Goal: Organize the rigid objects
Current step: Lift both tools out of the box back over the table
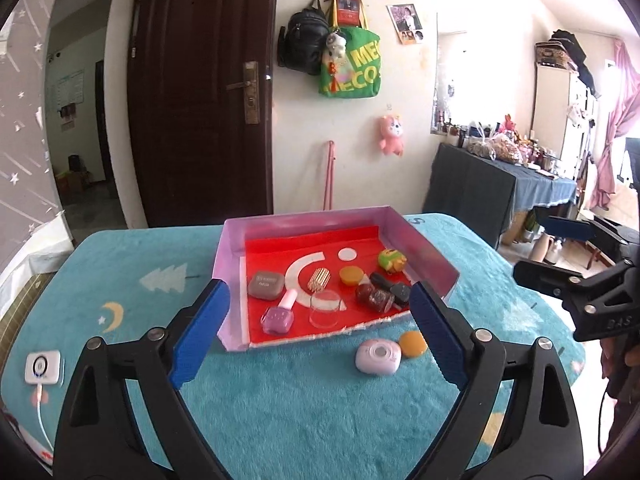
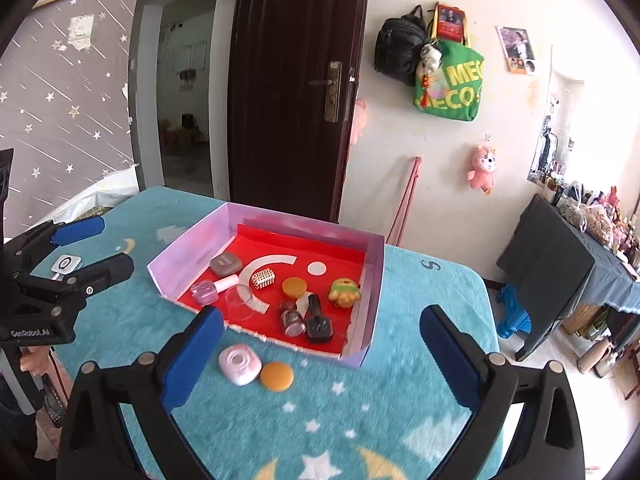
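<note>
A shallow pink box [image 1: 236,248] [image 2: 374,280] with a red floor sits on the teal cloth. Inside lie a grey case [image 1: 266,285] [image 2: 226,264], a pink nail polish bottle [image 1: 280,314] [image 2: 208,289], a clear cup [image 1: 326,308] [image 2: 240,302], a gold ribbed piece [image 1: 319,279] [image 2: 263,279], an orange disc [image 1: 351,274] [image 2: 295,287], a green-yellow toy [image 1: 392,260] [image 2: 344,292] and dark bottles [image 1: 384,294] [image 2: 308,320]. On the cloth in front of the box rest a pale pink device [image 1: 378,357] [image 2: 239,363] and an orange lid [image 1: 413,344] [image 2: 277,376]. My left gripper [image 1: 318,336] [image 2: 94,244] and right gripper [image 2: 320,354] [image 1: 556,248] both stand open and hold nothing.
A white charger [image 1: 43,366] [image 2: 66,265] with a cable lies at the cloth's left edge. Behind the table are a dark door [image 1: 200,88], hanging bags [image 1: 348,64] and a cluttered side table [image 1: 504,172] at the right.
</note>
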The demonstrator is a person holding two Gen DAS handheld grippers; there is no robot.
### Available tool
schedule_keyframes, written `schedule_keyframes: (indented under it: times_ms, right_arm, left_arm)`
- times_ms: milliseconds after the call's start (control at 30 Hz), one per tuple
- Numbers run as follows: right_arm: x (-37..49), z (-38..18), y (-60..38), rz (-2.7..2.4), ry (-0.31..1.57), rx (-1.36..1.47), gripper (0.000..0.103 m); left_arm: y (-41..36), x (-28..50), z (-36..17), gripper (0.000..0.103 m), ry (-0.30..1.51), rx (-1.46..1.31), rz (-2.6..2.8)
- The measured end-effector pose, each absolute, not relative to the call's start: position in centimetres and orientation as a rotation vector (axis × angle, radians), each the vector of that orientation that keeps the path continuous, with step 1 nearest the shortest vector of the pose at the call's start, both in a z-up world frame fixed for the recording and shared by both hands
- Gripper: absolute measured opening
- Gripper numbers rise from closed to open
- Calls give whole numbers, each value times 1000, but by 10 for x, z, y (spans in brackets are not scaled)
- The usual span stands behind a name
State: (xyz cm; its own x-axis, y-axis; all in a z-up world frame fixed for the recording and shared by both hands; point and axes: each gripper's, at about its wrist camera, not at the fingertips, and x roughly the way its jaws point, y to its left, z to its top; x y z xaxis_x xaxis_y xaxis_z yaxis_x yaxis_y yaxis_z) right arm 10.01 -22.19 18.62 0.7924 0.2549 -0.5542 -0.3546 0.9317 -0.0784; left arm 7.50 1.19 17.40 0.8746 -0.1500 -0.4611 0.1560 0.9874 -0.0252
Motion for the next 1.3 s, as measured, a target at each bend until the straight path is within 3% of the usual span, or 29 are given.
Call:
schedule_keyframes:
  times_ms: [667, 1300]
  right_arm:
    - [48, 83, -243, 231, 562, 1, 103]
    - [52, 19, -227, 222, 647, -1, 103]
  left_arm:
    - [4, 55, 65, 92, 605, -2, -157]
    - [0, 50, 28, 92, 642, -26, -132]
